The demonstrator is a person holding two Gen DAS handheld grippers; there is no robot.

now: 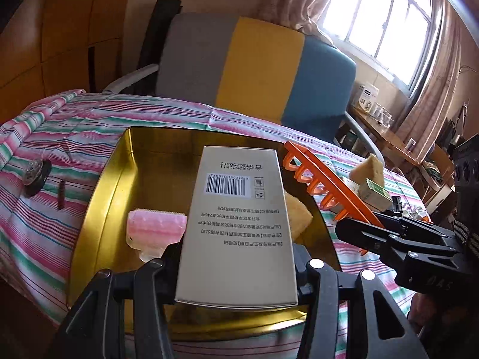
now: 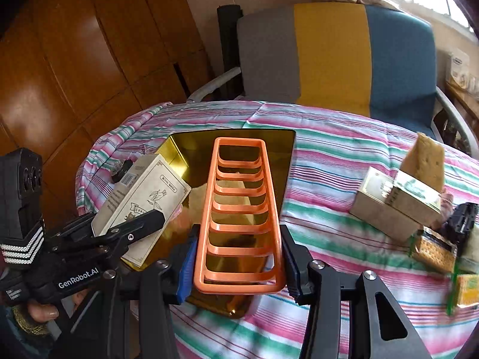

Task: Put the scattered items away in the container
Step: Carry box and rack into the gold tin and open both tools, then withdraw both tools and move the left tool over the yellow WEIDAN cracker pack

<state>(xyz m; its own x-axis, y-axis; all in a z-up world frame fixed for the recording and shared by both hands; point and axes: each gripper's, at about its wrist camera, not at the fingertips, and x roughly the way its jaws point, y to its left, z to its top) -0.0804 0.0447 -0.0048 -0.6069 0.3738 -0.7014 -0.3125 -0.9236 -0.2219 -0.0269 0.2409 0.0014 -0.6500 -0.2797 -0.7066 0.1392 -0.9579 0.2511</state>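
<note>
Black "GenRobot.AI" left gripper (image 2: 167, 224); boxed barcode (image 1: 226, 184), Chinese print perhaps medicinal.

I log: glossy gold metal tin (image 1: 113, 179); matt cardboard box (image 1: 239, 224); smooth orange plastic rack (image 2: 239, 209); striped cloth cover (image 2: 344, 155).

Gold-coloured rectangular metal tin (image 1: 107, 179), open, sits on the striped cloth at frame centre in the left wrist view. Inside it, lower left: a pink-and-white ribbed roll (image 1: 155, 229); right side: a yellow sponge piece (image 1: 296, 215). A pale grey cardboard box with barcode (image 1: 239, 224) is held above the tin, long axis running up the frame. An orange plastic slotted rack (image 2: 239, 215) is held over the tin, centre of the right wrist view. Small cartons (image 2: 389, 206) and a tan sponge wedge (image 2: 425, 161) remain on the cloth, right side.
</note>
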